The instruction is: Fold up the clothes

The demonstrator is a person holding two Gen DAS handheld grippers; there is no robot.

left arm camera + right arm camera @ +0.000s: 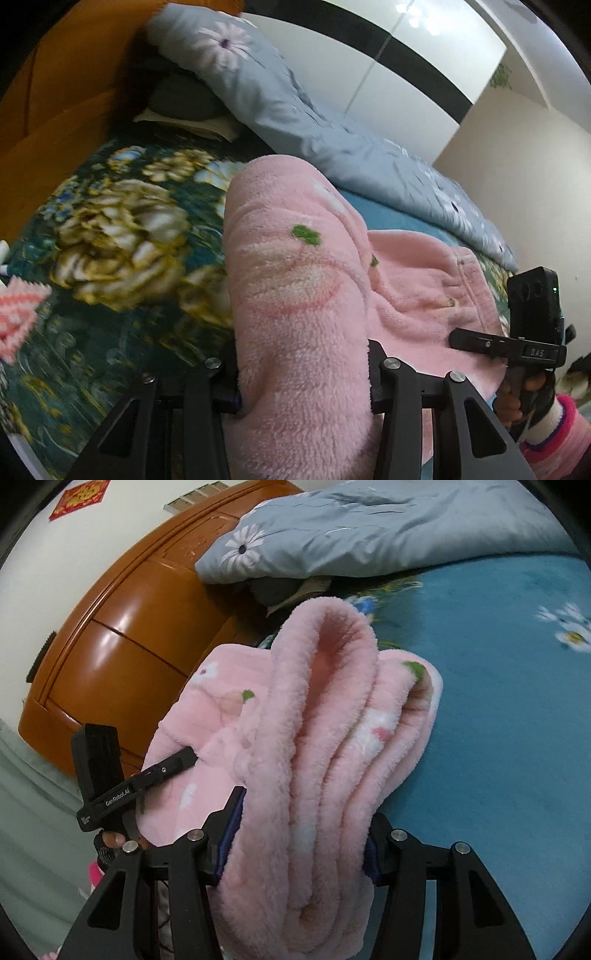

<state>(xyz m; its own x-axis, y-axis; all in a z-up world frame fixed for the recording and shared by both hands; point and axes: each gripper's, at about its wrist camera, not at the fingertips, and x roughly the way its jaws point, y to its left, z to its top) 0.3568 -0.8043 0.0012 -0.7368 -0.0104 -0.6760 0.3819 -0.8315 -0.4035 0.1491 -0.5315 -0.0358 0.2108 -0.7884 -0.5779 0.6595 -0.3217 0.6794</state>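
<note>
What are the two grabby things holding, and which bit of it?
Both hold the pink fleece garment. The left hand-held gripper and the right hand-held gripper each pinch a thick bunched fold; which part cannot be told.

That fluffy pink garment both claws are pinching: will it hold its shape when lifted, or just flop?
Probably flop: the pink fleece garment already droops in soft rolls around the right gripper. Its thick pile bunches between the left gripper fingers, so it likely grips well rather than slipping. It looks bulky but fairly light.
</note>
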